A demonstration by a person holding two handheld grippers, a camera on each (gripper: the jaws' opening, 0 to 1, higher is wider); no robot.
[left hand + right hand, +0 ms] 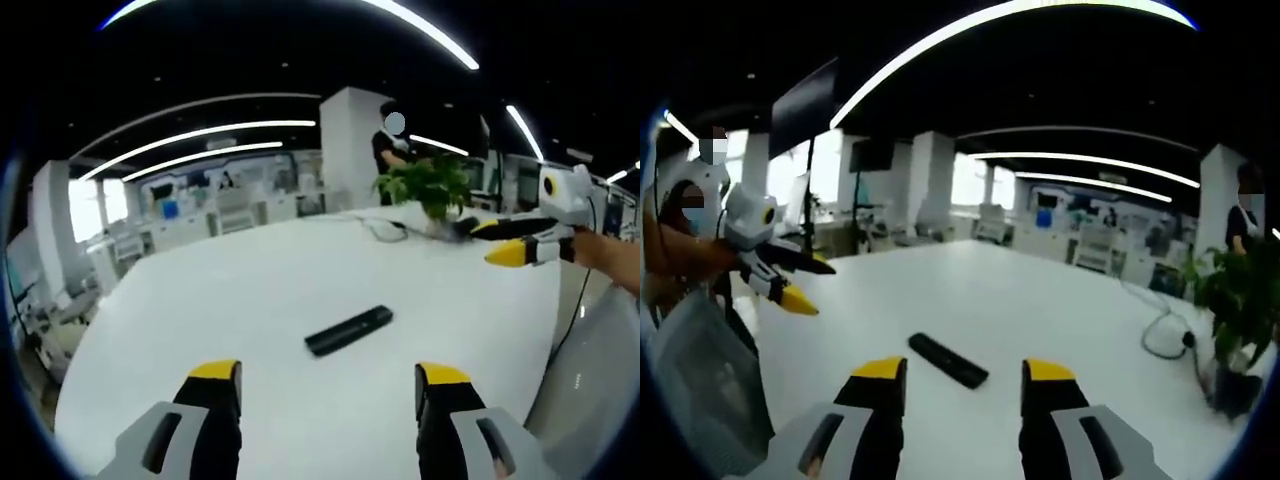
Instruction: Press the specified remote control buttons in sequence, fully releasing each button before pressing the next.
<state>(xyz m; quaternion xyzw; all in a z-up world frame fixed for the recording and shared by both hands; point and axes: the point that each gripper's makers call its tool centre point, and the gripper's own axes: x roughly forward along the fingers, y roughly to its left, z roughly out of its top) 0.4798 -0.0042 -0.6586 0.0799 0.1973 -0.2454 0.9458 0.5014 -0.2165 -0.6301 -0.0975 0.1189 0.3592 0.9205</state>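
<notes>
A slim black remote control (348,330) lies flat on the white table (200,300). In the left gripper view it rests just beyond my left gripper (329,375), whose jaws stand wide apart and hold nothing. The right gripper (497,242) hovers over the table's far right side, open. In the right gripper view the remote (948,360) lies just ahead of my right gripper (964,370), which is open and holds nothing. The left gripper (815,285) hangs at the left above the table (1040,290), held by a person.
A potted green plant (430,185) (1240,290) stands at one end of the table, with a looped cable (385,228) (1160,335) next to it. A person (390,150) stands behind the plant. Office desks and pillars lie beyond the table edge.
</notes>
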